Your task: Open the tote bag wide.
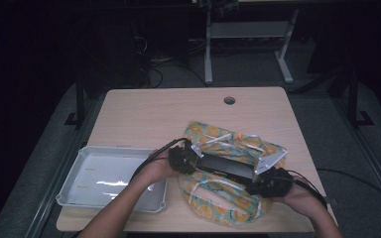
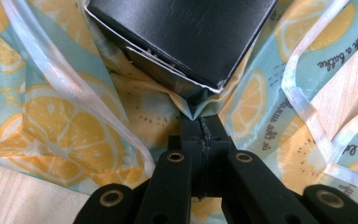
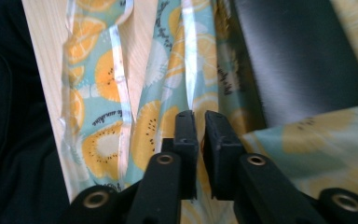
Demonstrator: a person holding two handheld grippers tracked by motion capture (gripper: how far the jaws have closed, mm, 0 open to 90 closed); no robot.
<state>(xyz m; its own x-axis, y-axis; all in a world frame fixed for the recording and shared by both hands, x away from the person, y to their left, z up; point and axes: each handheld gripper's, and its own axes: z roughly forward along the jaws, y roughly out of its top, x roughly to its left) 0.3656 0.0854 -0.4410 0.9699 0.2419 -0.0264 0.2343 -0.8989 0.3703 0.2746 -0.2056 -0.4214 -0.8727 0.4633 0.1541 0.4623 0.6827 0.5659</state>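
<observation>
A long black box (image 1: 226, 167) lies on a lemon-print plastic bag (image 1: 220, 199) spread over the near right part of the wooden table (image 1: 154, 114). My left gripper (image 1: 193, 162) is at the box's left end. In the left gripper view it (image 2: 200, 122) is shut on a pinched fold of the bag (image 2: 65, 140) just below a corner of the box (image 2: 186, 32). My right gripper (image 1: 259, 185) is at the box's right end. In the right gripper view its jaws (image 3: 196, 116) stand a narrow gap apart over the bag (image 3: 102, 144), with the box (image 3: 298, 60) beyond them.
A shallow white tray (image 1: 87, 148) sits at the table's near left, by the person's left forearm. A round cable hole (image 1: 229, 100) is in the far middle of the tabletop. Desk legs and cables stand on the dark floor beyond.
</observation>
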